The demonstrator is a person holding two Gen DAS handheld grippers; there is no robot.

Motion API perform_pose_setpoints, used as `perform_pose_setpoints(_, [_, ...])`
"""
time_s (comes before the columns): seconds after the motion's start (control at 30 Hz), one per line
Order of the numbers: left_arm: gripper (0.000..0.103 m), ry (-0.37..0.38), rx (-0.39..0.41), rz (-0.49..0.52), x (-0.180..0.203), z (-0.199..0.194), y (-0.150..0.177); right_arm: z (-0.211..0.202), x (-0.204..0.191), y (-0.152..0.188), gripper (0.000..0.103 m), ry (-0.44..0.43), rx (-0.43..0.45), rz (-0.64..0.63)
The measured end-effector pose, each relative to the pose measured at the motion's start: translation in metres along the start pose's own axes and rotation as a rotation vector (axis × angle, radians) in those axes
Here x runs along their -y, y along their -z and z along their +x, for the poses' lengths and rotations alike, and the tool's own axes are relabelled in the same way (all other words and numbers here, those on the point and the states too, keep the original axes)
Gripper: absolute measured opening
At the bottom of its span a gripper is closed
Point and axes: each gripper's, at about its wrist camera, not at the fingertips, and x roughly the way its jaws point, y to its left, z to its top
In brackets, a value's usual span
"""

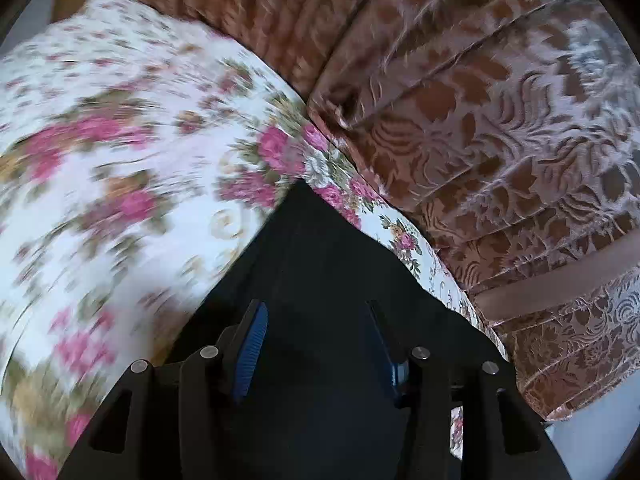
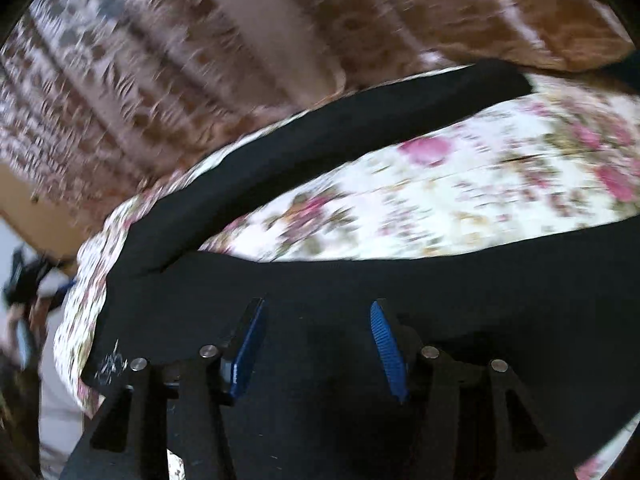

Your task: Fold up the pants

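Black pants (image 1: 320, 264) lie on a floral sheet (image 1: 120, 160); one pointed corner of the cloth reaches up the middle of the left wrist view. My left gripper (image 1: 316, 312) hovers over that cloth, open, with nothing between its blue pads (image 1: 252, 352). In the right wrist view the pants (image 2: 440, 288) spread wide, and one leg (image 2: 360, 132) runs up to the right across the sheet (image 2: 460, 192). A small white print (image 2: 112, 362) marks the cloth at lower left. My right gripper (image 2: 318, 312) is open above the black cloth, pads apart and free.
A brown and pale patterned fabric (image 1: 500, 120) hangs in folds along the far edge of the sheet, seen blurred in the right wrist view too (image 2: 160, 60). At that view's left edge is a blurred dark object with a hand (image 2: 24, 280).
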Motion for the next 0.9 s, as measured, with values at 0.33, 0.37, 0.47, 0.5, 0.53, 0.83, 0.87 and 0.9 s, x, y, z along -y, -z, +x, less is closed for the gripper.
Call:
perform_pose_setpoints(0.33, [0.054, -0.118, -0.079, -0.048, 0.003, 0.105, -0.075, 0.044, 0.005, 0.007, 0.055, -0.008, -0.115, 0.028])
perform_pose_setpoints(0.37, [0.053, -0.146, -0.071, -0.026, 0.006, 0.112, -0.077, 0.044, 0.006, 0.006, 0.055, -0.01, -0.118, 0.032])
perform_pose_setpoints(0.47, [0.051, -0.169, -0.096, -0.022, 0.01, 0.133, -0.082, 0.048, 0.009, 0.006, 0.056, -0.019, -0.122, 0.051])
perform_pose_setpoints(0.5, [0.051, -0.184, -0.105, -0.013, 0.012, 0.138, -0.082, 0.049, 0.009, 0.006, 0.056, -0.02, -0.121, 0.055])
perform_pose_setpoints(0.53, [0.048, -0.214, -0.113, -0.006, 0.014, 0.142, -0.081, 0.05, 0.009, 0.006, 0.057, -0.021, -0.122, 0.057])
perform_pose_setpoints(0.83, [0.012, -0.033, 0.038, 0.209, 0.074, 0.062, -0.038, 0.054, 0.004, 0.008, 0.062, -0.013, -0.121, 0.033])
perform_pose_setpoints(0.87, [0.012, 0.01, 0.06, 0.239, 0.08, 0.046, -0.031, 0.054, 0.004, 0.008, 0.062, -0.012, -0.123, 0.03])
perform_pose_setpoints(0.9, [0.011, 0.057, 0.085, 0.275, 0.087, 0.024, -0.02, 0.053, 0.003, 0.007, 0.062, -0.011, -0.128, 0.027])
